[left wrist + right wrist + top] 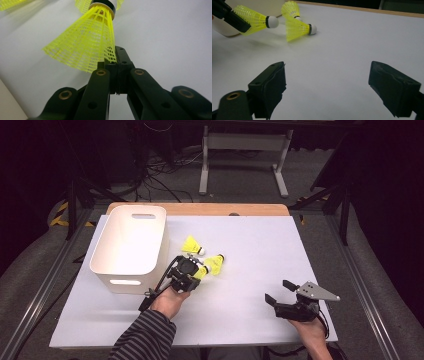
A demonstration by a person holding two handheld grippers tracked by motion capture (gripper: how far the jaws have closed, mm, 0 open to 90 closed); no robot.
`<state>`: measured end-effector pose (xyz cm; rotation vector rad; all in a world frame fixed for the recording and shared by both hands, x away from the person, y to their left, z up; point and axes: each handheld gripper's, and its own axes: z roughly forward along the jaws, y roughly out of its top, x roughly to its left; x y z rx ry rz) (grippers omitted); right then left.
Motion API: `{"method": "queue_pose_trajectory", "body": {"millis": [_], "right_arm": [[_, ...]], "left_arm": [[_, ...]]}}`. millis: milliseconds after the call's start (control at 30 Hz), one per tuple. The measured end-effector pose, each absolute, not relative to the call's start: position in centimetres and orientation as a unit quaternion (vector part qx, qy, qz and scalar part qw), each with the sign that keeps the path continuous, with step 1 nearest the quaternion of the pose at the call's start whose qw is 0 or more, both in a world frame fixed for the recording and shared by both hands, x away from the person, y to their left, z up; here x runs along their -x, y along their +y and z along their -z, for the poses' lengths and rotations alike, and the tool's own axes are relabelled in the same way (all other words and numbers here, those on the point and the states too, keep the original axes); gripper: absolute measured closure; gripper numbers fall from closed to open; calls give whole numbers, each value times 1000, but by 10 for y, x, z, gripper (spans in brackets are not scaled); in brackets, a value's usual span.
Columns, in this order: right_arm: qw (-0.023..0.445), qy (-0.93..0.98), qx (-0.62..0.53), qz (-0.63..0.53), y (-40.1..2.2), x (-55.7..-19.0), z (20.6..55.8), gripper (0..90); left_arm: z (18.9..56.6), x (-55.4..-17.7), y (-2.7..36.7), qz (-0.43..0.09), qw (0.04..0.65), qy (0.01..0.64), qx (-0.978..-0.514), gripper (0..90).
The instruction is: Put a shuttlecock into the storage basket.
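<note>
Fig. — Shuttlecock pick-up, L claw engaged. L claw (198,273) is clenched on the skirt rim of a yellow shuttle (87,42), jaws pinched tight on a thin strip of mesh at the wide end; cork tip points away from the hand. In the right gripper view the held shuttle (255,18) hangs just clear of the counter (250,250), near the white bin (131,245). Two more shuttles (192,245) lie on the counter beside it, close to the bin's right wall. R claw (278,291) is released, jaws wide apart, nothing between them, well apart from the shuttles.

Handling (judged): very light; plastic mesh skirt is springy and thin, deforms under pinch but prob. recovers; the rim grip is small, so the shuttle may swing or slip if moved fast. Cork end is firmer but round and smooth. Best hold: skirt wall or rim, as here; w/ gentle motion.
</note>
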<state>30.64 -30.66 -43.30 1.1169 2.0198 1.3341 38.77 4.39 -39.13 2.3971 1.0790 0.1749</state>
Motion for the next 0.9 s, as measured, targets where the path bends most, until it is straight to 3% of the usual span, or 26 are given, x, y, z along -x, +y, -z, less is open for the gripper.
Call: {"method": "queue_pose_trajectory", "body": {"millis": [900], "right_arm": [[235,736,-407,-488,-307,-307,433,147]], "left_arm": [[357,-405,35,-64,245,395,-883,898]]}}
